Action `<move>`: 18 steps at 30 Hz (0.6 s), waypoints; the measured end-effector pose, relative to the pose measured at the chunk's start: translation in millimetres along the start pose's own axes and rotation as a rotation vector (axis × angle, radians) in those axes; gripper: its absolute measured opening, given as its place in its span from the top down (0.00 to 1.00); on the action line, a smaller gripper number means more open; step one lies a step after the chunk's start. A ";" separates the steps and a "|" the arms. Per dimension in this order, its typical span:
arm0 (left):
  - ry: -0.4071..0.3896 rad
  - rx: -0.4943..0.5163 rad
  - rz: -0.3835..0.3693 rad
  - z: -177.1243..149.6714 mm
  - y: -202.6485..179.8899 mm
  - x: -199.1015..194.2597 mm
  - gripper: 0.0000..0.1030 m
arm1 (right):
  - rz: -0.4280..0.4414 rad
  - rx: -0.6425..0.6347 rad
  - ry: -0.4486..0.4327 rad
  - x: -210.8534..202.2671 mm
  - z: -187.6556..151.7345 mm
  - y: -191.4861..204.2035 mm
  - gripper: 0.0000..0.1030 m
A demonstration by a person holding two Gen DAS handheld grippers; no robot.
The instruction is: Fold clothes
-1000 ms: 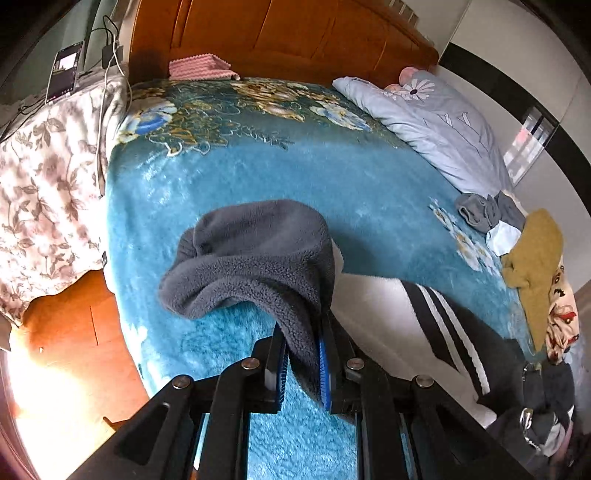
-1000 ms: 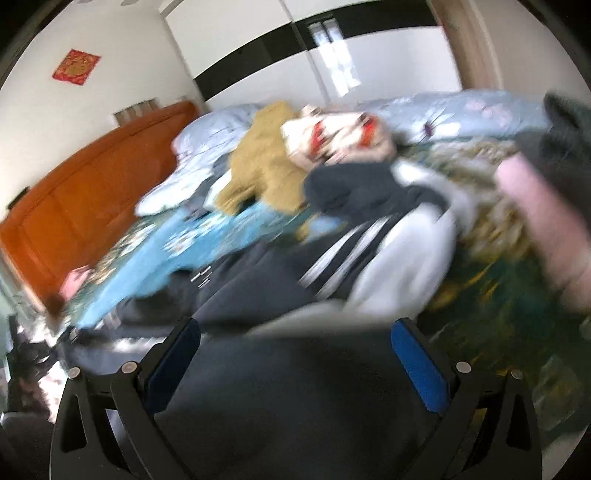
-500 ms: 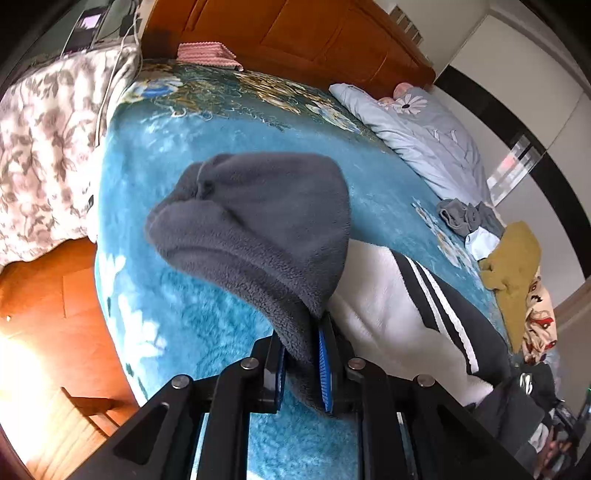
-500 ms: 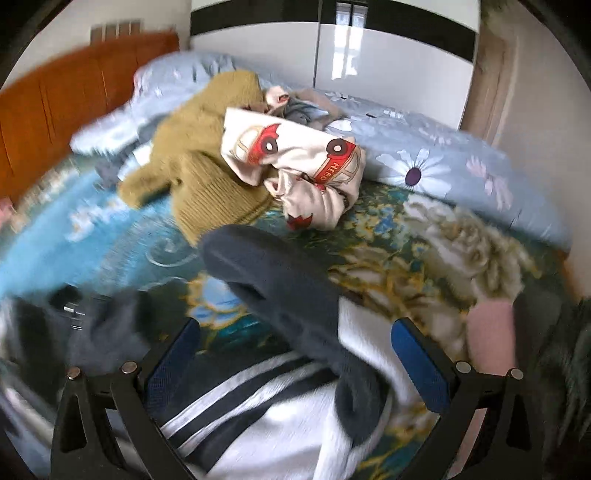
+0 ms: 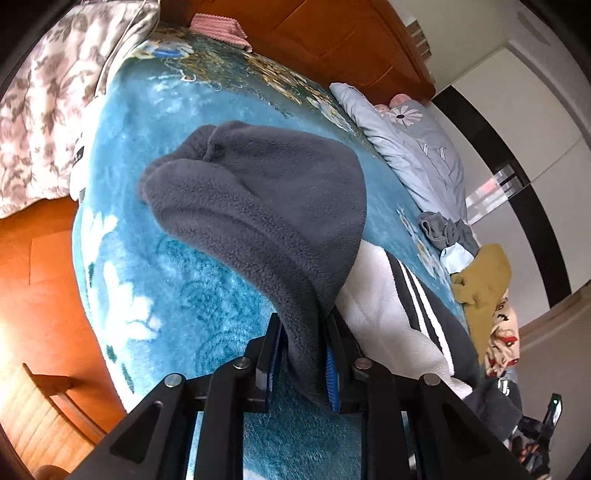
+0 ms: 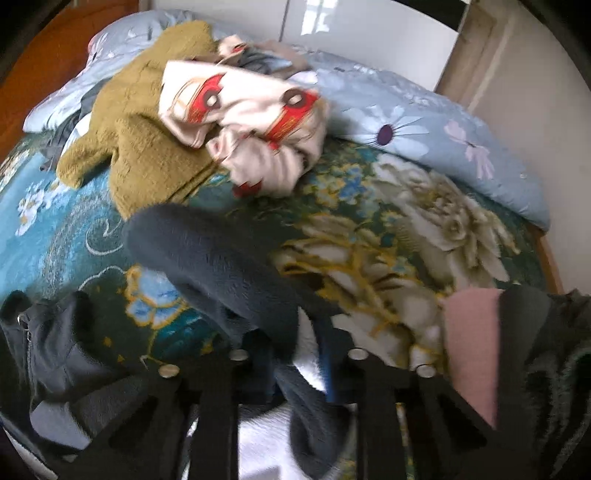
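Note:
A grey-and-white fleece hoodie [image 5: 384,306] with dark stripes lies on the blue floral blanket [image 5: 155,280]. Its grey hood [image 5: 266,192] is lifted above the blanket, and my left gripper [image 5: 301,363] is shut on the hood's edge. In the right wrist view a dark grey sleeve [image 6: 221,269] of the same hoodie runs up from my right gripper [image 6: 295,362], which is shut on it; the view is blurred. White fleece [image 6: 258,435] shows under the right gripper's arms.
A pile of clothes sits beyond: a mustard knit [image 6: 147,140], a cream garment with red cars [image 6: 251,122], grey items [image 5: 443,229]. A light blue flowered quilt [image 6: 424,125] lines the far side. The wooden headboard [image 5: 332,40] and a folded pink cloth [image 5: 218,27] stand at the bed's head. A person's pink sleeve [image 6: 469,347] is at right.
My left gripper has lifted the hood higher and nearer the camera. My right gripper was open, swung across the bed, and has shut on the dark sleeve.

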State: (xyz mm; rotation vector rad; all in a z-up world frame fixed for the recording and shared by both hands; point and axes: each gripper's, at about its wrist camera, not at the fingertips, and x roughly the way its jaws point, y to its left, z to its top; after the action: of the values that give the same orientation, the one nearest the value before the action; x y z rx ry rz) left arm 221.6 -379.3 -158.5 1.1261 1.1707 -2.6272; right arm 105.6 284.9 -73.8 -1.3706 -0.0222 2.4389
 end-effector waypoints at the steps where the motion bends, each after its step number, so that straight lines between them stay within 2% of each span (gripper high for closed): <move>1: 0.002 -0.005 -0.006 0.0 1.1 -0.3 0.77 | -0.012 0.011 -0.015 -6.8 -0.1 -5.3 0.87; 7: 0.011 -0.038 -0.040 0.3 7.9 -1.8 0.77 | -0.102 0.139 -0.156 -66.8 -0.6 -55.6 0.89; 9: 0.016 -0.043 -0.048 0.2 8.9 -2.2 0.77 | -0.140 0.197 -0.161 -76.9 -6.7 -75.5 0.89; 11: 0.025 -0.035 -0.049 -0.2 7.3 -2.4 0.75 | -0.141 0.222 -0.115 -72.0 -12.3 -86.3 0.89; 13: 0.041 -0.009 -0.045 -2.0 1.3 -3.5 0.67 | -0.083 0.227 -0.103 -72.6 -18.9 -86.9 0.89; 15: 0.069 0.015 -0.051 -4.3 -4.9 -5.0 0.58 | -0.035 0.228 -0.111 -77.9 -24.9 -83.3 0.78; 16: 0.091 0.026 -0.054 -6.5 -8.3 -5.8 0.54 | -0.027 0.225 -0.127 -83.7 -27.2 -79.1 0.62; 17: 0.111 0.034 -0.056 -8.8 -11.3 -6.4 0.52 | -0.019 0.221 -0.143 -89.5 -29.6 -75.0 0.54; 18: 0.128 0.034 -0.065 -11.5 -14.2 -6.8 0.50 | -0.017 0.209 -0.168 -96.6 -31.1 -68.9 0.52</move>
State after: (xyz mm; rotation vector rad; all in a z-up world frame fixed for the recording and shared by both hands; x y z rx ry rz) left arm 228.9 -363.1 -150.4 1.3018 1.2088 -2.6680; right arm 197.2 315.9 1.7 -1.0711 0.1750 2.4550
